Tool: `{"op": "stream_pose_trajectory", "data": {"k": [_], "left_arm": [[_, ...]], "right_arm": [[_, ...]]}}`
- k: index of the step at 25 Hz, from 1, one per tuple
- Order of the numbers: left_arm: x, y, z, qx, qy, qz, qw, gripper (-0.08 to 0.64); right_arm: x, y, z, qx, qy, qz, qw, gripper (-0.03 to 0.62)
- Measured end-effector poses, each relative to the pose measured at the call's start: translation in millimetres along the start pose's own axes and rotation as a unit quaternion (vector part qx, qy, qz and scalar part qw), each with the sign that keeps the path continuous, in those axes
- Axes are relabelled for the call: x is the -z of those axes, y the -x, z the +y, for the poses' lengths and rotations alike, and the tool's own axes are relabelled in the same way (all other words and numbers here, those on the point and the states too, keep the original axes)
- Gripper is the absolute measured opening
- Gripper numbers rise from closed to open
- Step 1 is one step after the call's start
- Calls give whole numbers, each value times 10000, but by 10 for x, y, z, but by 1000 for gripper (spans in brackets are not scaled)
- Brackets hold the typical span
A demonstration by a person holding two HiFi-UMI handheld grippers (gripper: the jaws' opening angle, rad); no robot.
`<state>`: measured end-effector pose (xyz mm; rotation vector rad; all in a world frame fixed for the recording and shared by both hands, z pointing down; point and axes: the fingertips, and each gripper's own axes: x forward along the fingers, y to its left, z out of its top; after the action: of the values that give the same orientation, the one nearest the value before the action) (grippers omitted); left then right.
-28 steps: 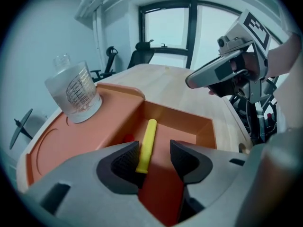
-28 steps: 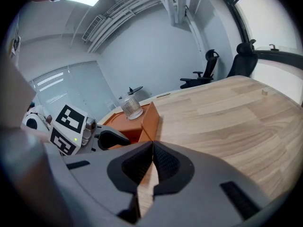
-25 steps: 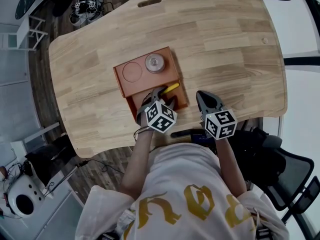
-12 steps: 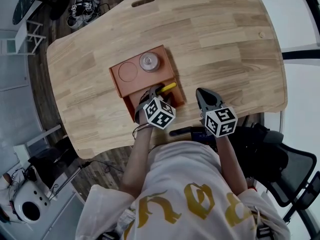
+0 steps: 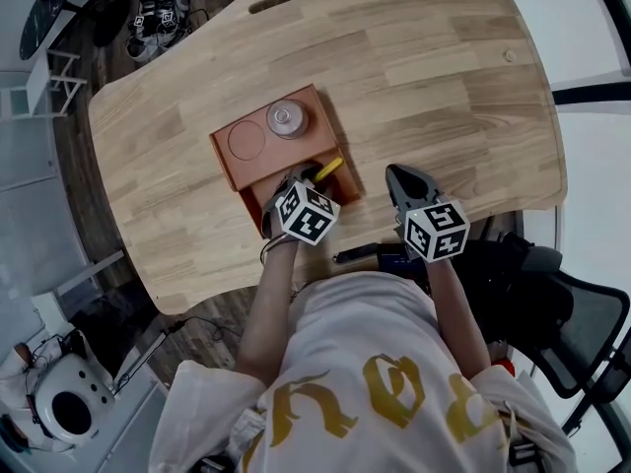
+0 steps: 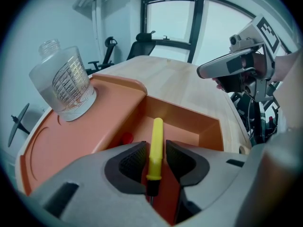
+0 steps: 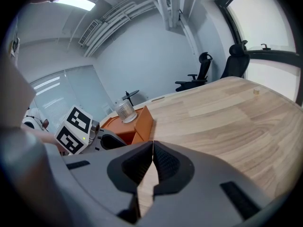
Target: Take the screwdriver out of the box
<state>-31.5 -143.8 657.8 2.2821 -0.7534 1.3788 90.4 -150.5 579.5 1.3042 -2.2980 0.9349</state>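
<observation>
The screwdriver has a yellow handle and lies in the deep near compartment of the orange box, its handle end pointing toward the table's right. My left gripper points steeply down into that compartment. In the left gripper view its jaws are closing on both sides of the handle. The left pad is against it and a thin gap shows at the right pad. My right gripper hovers over bare table right of the box, shut with nothing in it.
A clear glass jar stands on the box's raised shelf beside a round recess. A small red thing lies in the compartment. The wooden table stretches right and beyond. A dark object sits at the near edge.
Both grippers keep their places over the box and the table. Only the head view has drifted a little.
</observation>
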Motion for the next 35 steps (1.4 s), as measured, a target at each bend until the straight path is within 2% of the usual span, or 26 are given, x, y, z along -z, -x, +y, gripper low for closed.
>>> {"op": "stream_pose_trajectory", "data": {"k": [3, 11, 17, 24, 29, 35], "left_arm": [[0, 2, 17, 39, -7, 43, 10000, 82], [40, 49, -14, 129, -112, 18, 9999, 78], [59, 181, -73, 151, -192, -89, 9997, 78], [51, 351, 3, -87, -200, -311, 9993, 78], [23, 587, 29, -426, -354, -498, 9972, 78], [-71, 970, 154, -901, -141, -1135, 9893, 77]], "right_arm": [[-28, 1, 26, -2, -3, -42, 10000, 12], [-159, -14, 136, -39, 79, -196, 9998, 12], [-133, 61, 81, 104, -18, -242, 9997, 12], [-230, 120, 190, 27, -37, -411, 9991, 12], [-373, 210, 296, 184, 358, -616, 9973, 12], [-682, 300, 495, 144, 706, -985, 9925, 12]]}}
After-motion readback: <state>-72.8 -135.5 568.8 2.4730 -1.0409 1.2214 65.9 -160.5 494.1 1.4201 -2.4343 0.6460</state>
